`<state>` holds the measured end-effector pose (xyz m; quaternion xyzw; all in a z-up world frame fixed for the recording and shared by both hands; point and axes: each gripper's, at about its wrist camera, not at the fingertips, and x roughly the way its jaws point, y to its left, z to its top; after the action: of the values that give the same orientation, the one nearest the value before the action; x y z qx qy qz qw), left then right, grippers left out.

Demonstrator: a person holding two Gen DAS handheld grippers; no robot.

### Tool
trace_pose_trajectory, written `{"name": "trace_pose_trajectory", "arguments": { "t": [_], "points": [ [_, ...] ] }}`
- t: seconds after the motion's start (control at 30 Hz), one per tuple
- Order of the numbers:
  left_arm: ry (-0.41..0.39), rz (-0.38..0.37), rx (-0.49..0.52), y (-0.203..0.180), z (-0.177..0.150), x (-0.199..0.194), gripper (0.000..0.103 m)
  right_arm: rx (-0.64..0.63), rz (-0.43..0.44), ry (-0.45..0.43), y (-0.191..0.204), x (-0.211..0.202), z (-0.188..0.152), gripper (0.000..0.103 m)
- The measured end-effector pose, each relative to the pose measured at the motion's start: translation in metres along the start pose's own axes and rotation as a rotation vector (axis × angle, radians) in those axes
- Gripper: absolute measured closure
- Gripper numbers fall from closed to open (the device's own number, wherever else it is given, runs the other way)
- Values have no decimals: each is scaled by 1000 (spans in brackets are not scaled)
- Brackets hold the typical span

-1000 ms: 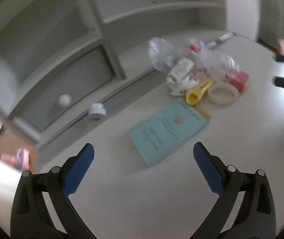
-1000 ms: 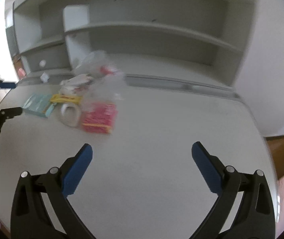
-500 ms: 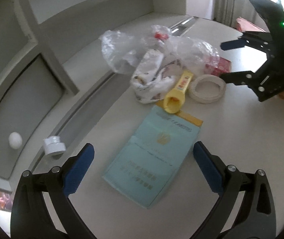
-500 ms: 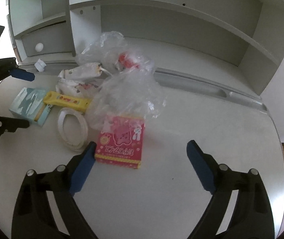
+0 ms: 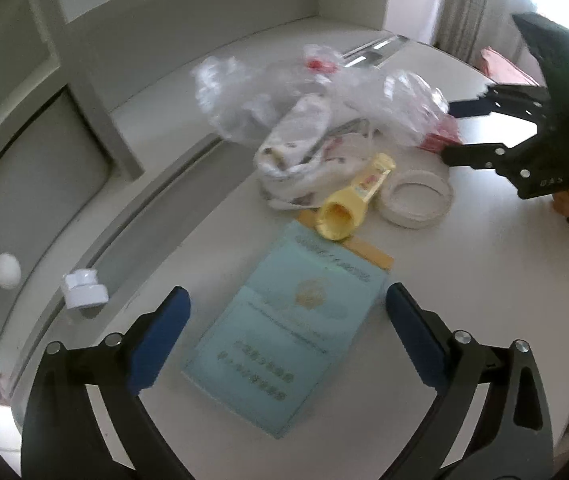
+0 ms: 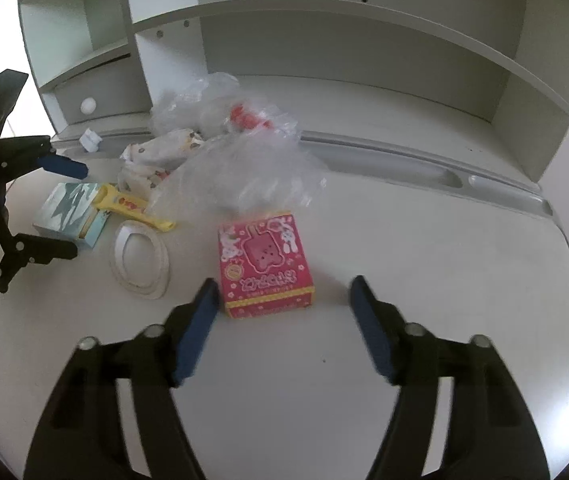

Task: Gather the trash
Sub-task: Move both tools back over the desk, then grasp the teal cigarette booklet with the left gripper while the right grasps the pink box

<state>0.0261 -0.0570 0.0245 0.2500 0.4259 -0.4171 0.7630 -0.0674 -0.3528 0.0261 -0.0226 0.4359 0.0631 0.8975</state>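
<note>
My right gripper (image 6: 284, 312) is spread wide, its blue pads flanking the near end of the small pink printed carton (image 6: 265, 264) on the white worktop (image 6: 424, 320). My left gripper (image 5: 286, 334) is spread too, hovering over the pale blue paper booklet (image 5: 292, 328). The rest of the trash lies between them: a crumpled clear plastic bag (image 6: 244, 172), a yellow plastic tube (image 5: 354, 204), a white tape ring (image 6: 140, 258) and a scrunched printed wrapper (image 5: 304, 160).

The risks, as I judge them: the carton may skid away if one pad touches first, and the bag draped at its far edge may get dragged along. The flat booklet gives my left pads no edge to catch, so they could slide off it.

Compared with half a second ago, both grippers sit closer to the pile, and my right one now brackets the carton.
</note>
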Motion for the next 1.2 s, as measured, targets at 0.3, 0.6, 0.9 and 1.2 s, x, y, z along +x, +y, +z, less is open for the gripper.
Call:
{"name": "trace_pose_trajectory", "arguments": {
  "t": [0.3, 0.6, 0.9, 1.2],
  "points": [
    [8, -17, 37, -13, 14, 3, 34, -19, 32, -18, 1, -3, 2, 59],
    [45, 86, -131, -28, -5, -11, 38, 26, 64, -51, -19, -36, -23, 59],
    [76, 116, -196, -48, -25, -24, 49, 90, 105, -40, -34, -45, -53, 59],
    [-55, 135, -361, -83, 2, -52, 49, 140, 118, -107, -57, -83, -64, 59]
  ]
}}
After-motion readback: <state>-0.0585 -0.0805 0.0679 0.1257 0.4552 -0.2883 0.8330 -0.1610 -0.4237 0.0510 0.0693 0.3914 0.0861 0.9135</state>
